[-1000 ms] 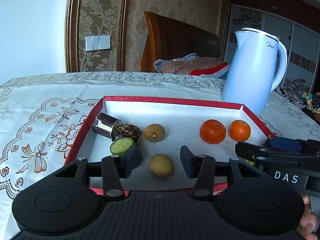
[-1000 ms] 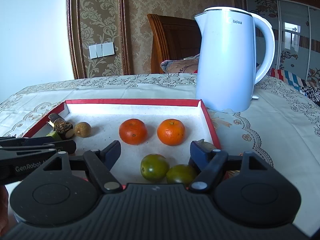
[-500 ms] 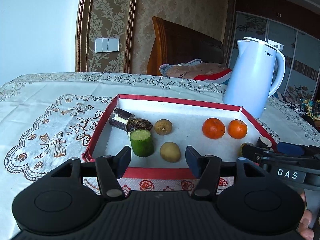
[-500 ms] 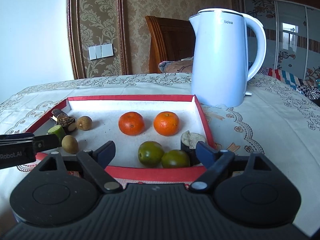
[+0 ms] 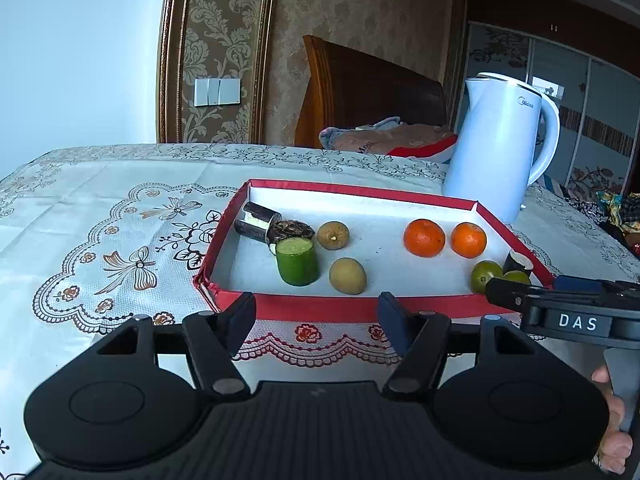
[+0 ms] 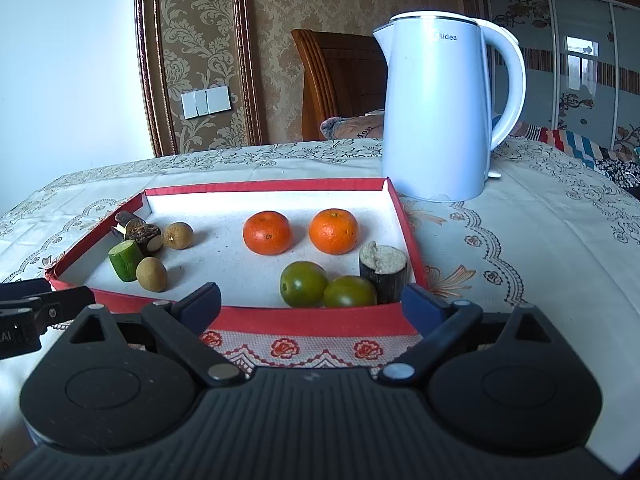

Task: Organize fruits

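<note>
Fruit sits grouped inside the red-rimmed tray (image 6: 304, 316) at frame centre of your right wrist view: two oranges (image 6: 267, 233) mid-tray, two green fruits (image 6: 303, 284) touching each other at the near edge, a dark cut stub (image 6: 383, 274) upright just right of them. At the tray's left, a green cut piece (image 5: 297, 260) stands beside two brown kiwis (image 5: 347, 275) and dark stubs (image 5: 260, 222). Your left gripper (image 5: 318, 314) and right gripper (image 6: 312, 304) both hover before the tray's near rim, fingers spread, grasping nothing. A white kettle (image 6: 438, 116) stands on the tabletop (image 6: 520, 248), upper right.
</note>
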Motion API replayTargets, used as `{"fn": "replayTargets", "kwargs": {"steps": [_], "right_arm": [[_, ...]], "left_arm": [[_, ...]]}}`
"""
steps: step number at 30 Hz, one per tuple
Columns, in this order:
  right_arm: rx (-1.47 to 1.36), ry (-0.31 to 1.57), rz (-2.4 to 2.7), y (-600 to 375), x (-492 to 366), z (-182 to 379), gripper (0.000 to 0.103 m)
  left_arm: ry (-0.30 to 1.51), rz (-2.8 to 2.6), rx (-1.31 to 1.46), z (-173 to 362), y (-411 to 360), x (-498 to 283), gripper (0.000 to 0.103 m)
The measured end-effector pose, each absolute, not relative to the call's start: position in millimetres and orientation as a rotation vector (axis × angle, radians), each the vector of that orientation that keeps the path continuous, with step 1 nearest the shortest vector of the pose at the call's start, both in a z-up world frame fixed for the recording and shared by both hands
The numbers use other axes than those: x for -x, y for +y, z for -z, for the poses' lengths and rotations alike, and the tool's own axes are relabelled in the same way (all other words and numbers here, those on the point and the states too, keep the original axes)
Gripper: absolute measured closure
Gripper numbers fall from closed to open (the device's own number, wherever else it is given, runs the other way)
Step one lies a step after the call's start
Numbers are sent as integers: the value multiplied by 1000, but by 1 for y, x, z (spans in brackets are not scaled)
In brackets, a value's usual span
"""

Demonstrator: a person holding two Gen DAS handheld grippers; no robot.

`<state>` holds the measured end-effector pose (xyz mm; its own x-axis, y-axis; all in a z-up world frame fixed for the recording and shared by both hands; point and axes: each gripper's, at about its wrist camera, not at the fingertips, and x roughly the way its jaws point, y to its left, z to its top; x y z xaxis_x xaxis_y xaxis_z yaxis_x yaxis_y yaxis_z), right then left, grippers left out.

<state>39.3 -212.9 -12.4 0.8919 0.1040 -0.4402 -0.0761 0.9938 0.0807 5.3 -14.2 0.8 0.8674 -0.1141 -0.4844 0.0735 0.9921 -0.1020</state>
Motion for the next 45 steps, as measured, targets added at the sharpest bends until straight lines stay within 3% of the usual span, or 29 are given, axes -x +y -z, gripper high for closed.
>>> {"fn": "replayTargets", "kwargs": {"steps": [45], "right_arm": [[-49,491,-97,-211,-32,16,0]], "left_arm": [[554,52,19,5,-18,-9,35]]}}
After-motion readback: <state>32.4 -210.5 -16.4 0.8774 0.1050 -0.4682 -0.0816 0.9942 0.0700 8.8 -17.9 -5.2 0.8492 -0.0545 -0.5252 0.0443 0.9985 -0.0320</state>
